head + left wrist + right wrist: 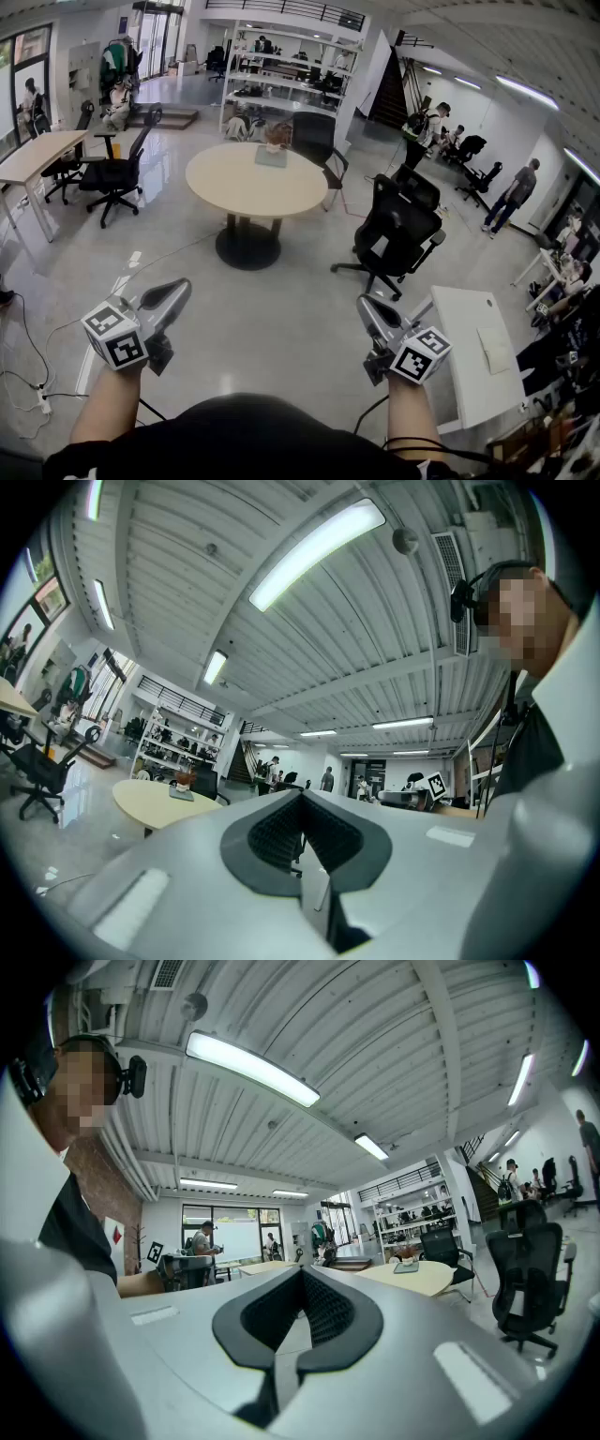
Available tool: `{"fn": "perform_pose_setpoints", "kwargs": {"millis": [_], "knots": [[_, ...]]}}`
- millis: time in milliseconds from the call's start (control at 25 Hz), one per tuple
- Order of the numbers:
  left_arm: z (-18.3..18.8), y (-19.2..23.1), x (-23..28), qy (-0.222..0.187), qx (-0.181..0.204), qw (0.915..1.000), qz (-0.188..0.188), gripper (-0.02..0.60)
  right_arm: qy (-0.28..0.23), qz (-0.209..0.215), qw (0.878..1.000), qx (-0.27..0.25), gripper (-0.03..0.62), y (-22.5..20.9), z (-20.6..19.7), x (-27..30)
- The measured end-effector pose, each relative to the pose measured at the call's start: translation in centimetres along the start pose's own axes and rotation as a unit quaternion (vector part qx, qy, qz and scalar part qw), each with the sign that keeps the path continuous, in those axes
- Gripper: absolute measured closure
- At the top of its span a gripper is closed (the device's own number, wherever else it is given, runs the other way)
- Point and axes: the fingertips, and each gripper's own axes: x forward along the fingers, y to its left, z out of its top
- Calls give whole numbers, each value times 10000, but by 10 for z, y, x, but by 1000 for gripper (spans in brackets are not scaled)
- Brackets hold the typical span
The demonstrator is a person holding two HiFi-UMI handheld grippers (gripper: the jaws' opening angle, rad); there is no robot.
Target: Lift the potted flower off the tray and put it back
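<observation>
The potted flower [277, 135] stands on a grey tray [270, 157] at the far edge of a round beige table [246, 187], several steps ahead of me. Both grippers hang low near my body, far from it. My left gripper [174, 294] is shut and empty, and so is my right gripper [372, 315]. In the left gripper view the jaws [302, 795] meet at the tip, with the flower [185, 780] small in the distance. From the right gripper [300, 1270] the flower [407, 1258] shows tiny on the table [427, 1279].
A black office chair [398, 230] stands between me and the table on the right, another [114, 174] at the left by a long desk [37, 155]. A white desk [471, 361] is close at my right. Cables and a power strip [37, 398] lie on the floor at my left.
</observation>
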Motion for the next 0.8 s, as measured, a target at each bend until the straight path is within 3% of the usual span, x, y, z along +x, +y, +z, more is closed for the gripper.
{"fn": "perform_pose_setpoints", "kwargs": {"millis": [800], "knots": [[-15, -47, 44, 35, -99, 9998, -192, 583, -177, -163, 9997, 106, 575, -38, 16, -51]]}}
